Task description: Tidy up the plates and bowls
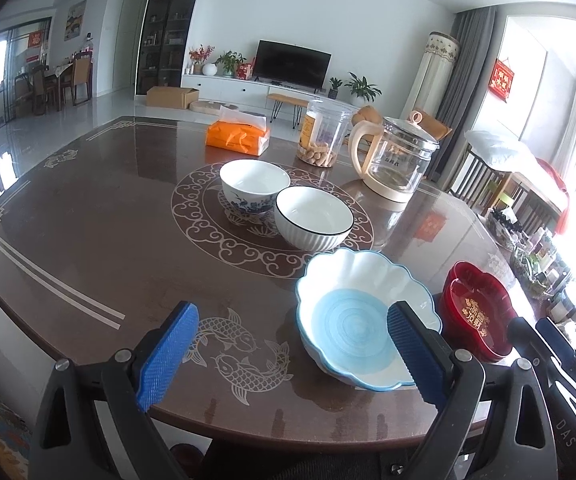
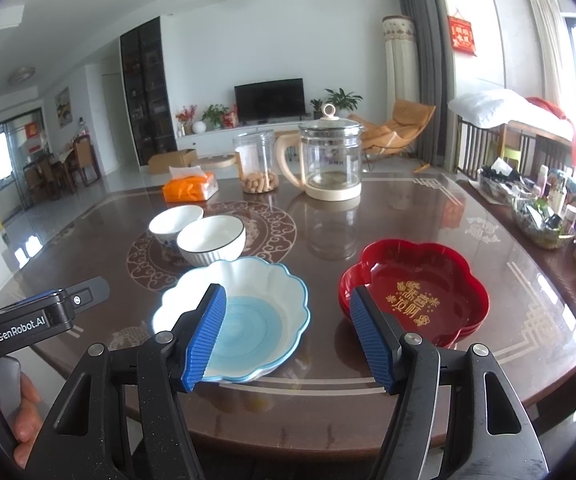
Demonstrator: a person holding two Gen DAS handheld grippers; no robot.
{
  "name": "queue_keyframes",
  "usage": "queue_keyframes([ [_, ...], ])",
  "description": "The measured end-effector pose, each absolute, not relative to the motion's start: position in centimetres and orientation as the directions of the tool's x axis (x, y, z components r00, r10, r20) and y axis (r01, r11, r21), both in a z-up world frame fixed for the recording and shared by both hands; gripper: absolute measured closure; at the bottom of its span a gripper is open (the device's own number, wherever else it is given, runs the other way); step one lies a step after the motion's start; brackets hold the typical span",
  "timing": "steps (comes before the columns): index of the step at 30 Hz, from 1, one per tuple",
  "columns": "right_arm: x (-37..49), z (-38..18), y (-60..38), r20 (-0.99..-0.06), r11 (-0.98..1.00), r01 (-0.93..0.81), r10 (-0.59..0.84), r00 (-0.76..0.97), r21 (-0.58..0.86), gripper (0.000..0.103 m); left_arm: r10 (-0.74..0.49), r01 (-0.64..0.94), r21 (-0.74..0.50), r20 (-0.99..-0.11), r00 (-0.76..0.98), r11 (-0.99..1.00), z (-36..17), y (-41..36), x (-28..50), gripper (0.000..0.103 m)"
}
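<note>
**Four dishes out, both hand-held grippers empty**

We hold the left hand-held gripper (image 1: 290,354) and the right hand-held gripper (image 2: 286,338) low over the near edge of the dark brown patterned worktop (image 1: 88,216), both with jaws wide apart and nothing between their blue pads. The scalloped white plate with a pale blue centre (image 2: 248,316) lies closest to us, just beside the red lacquered flower-shaped dish with gold lettering (image 2: 416,292). Behind them, the white bowl with blue floral painting (image 1: 254,186) and the ribbed white bowl with a dark rim (image 1: 314,218) sit touching or nearly so on the worktop's central medallion. In our judgement, stacking has not begun. The scalloped plate sits close to the worktop's edge, so a clumsy pinch on its wavy rim could tip or slide it off. The glossy surface may also let the dishes skate, and the two bowls could knock together.
</note>
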State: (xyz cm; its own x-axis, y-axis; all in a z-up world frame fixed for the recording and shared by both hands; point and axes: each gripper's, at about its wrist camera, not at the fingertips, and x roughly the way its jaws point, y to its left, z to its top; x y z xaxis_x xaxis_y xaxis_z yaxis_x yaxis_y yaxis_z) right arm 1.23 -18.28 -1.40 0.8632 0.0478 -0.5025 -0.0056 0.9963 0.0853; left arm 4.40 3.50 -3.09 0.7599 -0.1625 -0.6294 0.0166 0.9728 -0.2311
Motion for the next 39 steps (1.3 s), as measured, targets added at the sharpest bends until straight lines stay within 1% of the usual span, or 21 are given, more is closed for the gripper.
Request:
queue_keyframes([
  [1, 1.2, -1.4, -18.3, -0.502, 0.996, -0.006, 0.048, 0.864, 0.085, 0.029, -0.161, 0.017, -0.228, -0.631, 0.759, 0.973, -3.1, 3.5, 4.4, 0.008],
  [6, 1.1, -1.4, -18.3, -0.503, 0.997, 0.000, 0.042, 0.863, 0.082, 0.029, -0.156, 0.007, -0.226, -0.648, 0.745, 0.974, -3.4, 3.6, 4.6, 0.008],
  [10, 1.0, -1.5, -18.6, -0.510, 0.997, 0.017, 0.027, 0.860, 0.081, 0.029, -0.111, -0.035, -0.202, -0.668, 0.736, 0.979, -3.8, 4.1, 4.7, 0.008],
  [15, 1.2, -2.1, -18.7, -0.534, 0.996, 0.027, 0.020, 0.845, 0.081, 0.029, -0.099, -0.063, -0.207, -0.687, 0.720, 0.976, -4.3, 5.0, 5.0, 0.008],
  [19, 1.1, -2.0, -18.7, -0.534, 0.996, 0.027, 0.021, 0.845, 0.082, 0.029, -0.066, -0.078, -0.173, -0.697, 0.714, 0.982, -4.5, 5.0, 5.1, 0.008],
  [31, 1.1, -2.1, -18.3, -0.548, 0.997, 0.015, 0.032, 0.836, 0.082, 0.029, -0.018, -0.077, -0.097, -0.728, 0.686, 0.992, -5.0, 4.4, 5.4, 0.008],
  [39, 1.3, -2.4, -17.8, -0.562, 0.998, 0.002, 0.037, 0.826, 0.070, 0.029, -0.003, -0.083, -0.080, -0.740, 0.673, 0.993, -5.4, 4.6, 5.7, 0.008],
])
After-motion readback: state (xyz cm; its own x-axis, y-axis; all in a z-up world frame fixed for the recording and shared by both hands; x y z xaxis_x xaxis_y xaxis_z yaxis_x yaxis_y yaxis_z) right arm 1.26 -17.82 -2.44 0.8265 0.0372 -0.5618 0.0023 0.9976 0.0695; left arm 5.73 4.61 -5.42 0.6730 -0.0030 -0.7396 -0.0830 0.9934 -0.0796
